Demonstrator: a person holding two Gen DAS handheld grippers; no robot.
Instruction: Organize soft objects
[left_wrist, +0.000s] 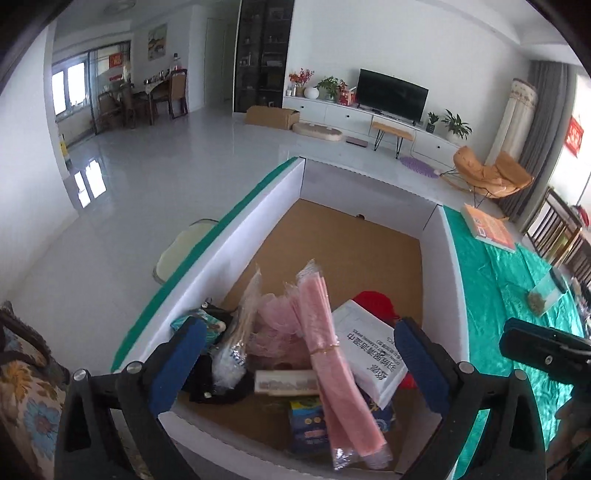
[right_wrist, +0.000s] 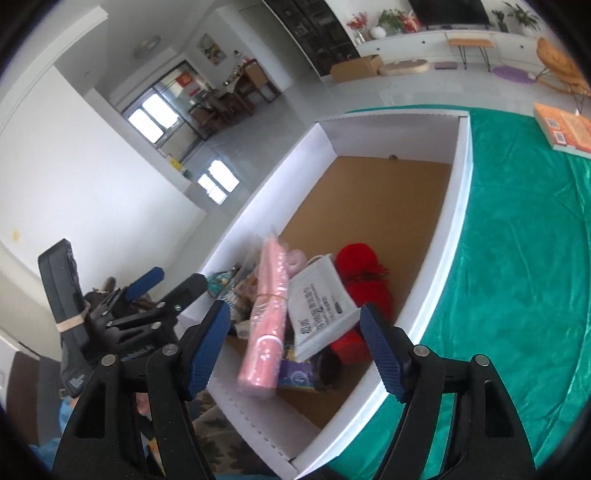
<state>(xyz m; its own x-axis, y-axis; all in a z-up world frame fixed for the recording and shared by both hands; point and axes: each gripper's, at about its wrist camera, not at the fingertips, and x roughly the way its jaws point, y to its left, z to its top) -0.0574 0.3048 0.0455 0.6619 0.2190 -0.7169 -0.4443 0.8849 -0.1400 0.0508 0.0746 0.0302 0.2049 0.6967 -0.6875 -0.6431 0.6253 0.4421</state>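
**Both grippers empty above the filled box**

We see a green cloth (left_wrist: 495, 295) covering the table, and on it a white-walled box (left_wrist: 258, 229) with a brown cardboard floor. The soft objects lie heaped at its near end: a long pink wrapped roll (left_wrist: 332, 362) leaning across the pile, a white wipes packet (left_wrist: 369, 350) touching it, red yarn (right_wrist: 365, 280) behind that, and a pink mesh puff (left_wrist: 273, 325).

Our left gripper (left_wrist: 299, 365) stands with its blue pads far apart, nothing between them; our right gripper (right_wrist: 295, 354) is likewise spread and holds nothing.

The left wrist view alone shows a clear bag of white-tipped sticks (left_wrist: 240, 332) and a black item at the left wall. The right wrist view alone shows a purple tissue pack (right_wrist: 295, 376) under the roll, and the left gripper from the side beside the box. An orange book (right_wrist: 565, 129) lies well apart on the cloth.
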